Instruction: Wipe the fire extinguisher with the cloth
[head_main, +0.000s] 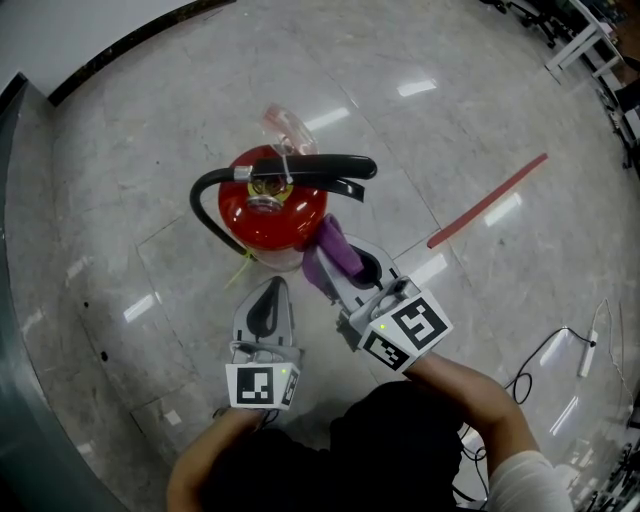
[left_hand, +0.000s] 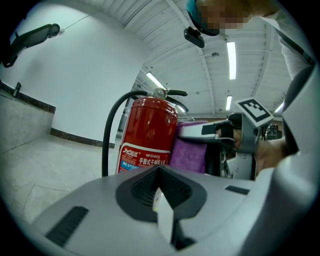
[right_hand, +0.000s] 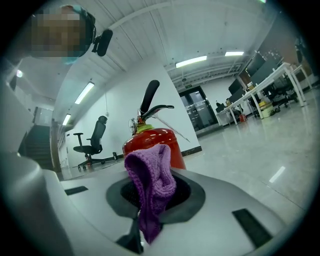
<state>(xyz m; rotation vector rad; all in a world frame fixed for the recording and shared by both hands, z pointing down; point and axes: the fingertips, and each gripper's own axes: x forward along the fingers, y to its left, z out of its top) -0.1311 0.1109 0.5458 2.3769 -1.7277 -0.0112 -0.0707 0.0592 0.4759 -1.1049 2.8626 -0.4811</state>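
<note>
Though extinguisher label (left_hand: 142, 163) seemingly Chinese, right tool (right_hand: 142, 212) clenched on cloth (right_hand: 150, 182), left tool (left_hand: 163, 210) closed.

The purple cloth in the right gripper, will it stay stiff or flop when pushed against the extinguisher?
Probably floppy: the purple cloth droops in folds from the right gripper. Its looped weave should drag rather than slip on the glossy fire extinguisher.

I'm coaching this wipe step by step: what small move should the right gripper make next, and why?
Probably press the purple cloth against the fire extinguisher and slide it down the red side. The right gripper is shut on the cloth, which sits right beside the extinguisher's body; I cannot confirm contact.
</note>
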